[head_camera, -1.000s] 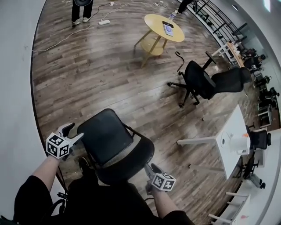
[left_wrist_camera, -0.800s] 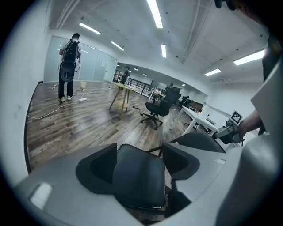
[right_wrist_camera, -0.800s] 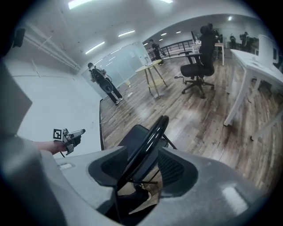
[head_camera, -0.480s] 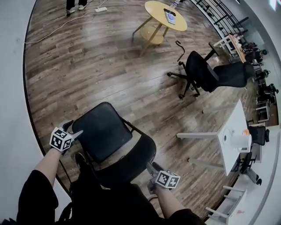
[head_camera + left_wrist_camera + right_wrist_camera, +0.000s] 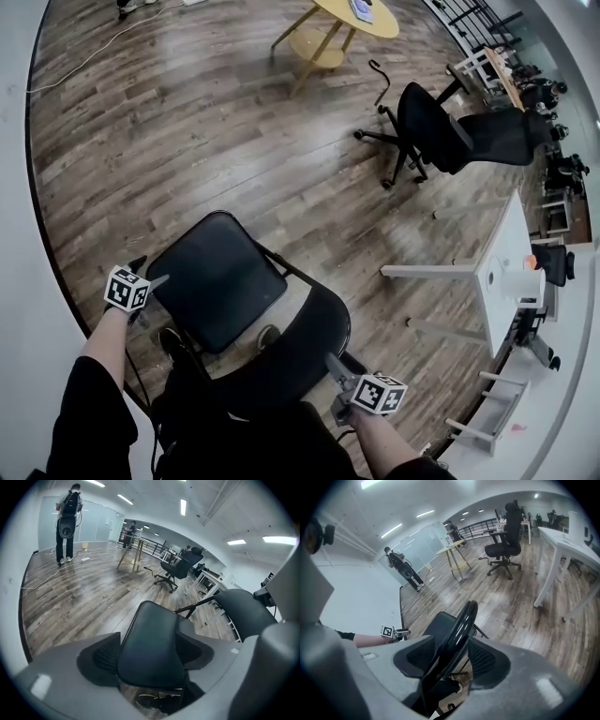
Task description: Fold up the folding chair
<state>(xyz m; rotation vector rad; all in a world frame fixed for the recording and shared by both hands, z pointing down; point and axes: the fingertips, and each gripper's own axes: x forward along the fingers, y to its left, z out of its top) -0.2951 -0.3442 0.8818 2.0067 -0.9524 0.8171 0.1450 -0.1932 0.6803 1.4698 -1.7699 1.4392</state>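
Note:
The folding chair stands open right below me, with its black seat (image 5: 220, 281) level and its curved black backrest (image 5: 291, 352) nearest to me. My left gripper (image 5: 148, 273) is at the seat's left edge. Its jaws have just been opening, and in the left gripper view (image 5: 152, 656) the seat (image 5: 152, 644) lies between the widely spread pads. My right gripper (image 5: 330, 361) is at the right end of the backrest. Its jaws have also just been opening. The backrest (image 5: 457, 630) runs edge-on between them (image 5: 450, 660), with a gap on its right side.
A pale wall runs close along the left. Further off stand a round yellow table (image 5: 352, 14), black office chairs (image 5: 431, 122) and a white desk (image 5: 497, 281). A person (image 5: 68, 522) stands far off by a glass wall. My shoe (image 5: 173, 339) is under the seat.
My left gripper has dropped from above the seat's left corner down to its left edge. The right gripper has stayed at the backrest's right end.

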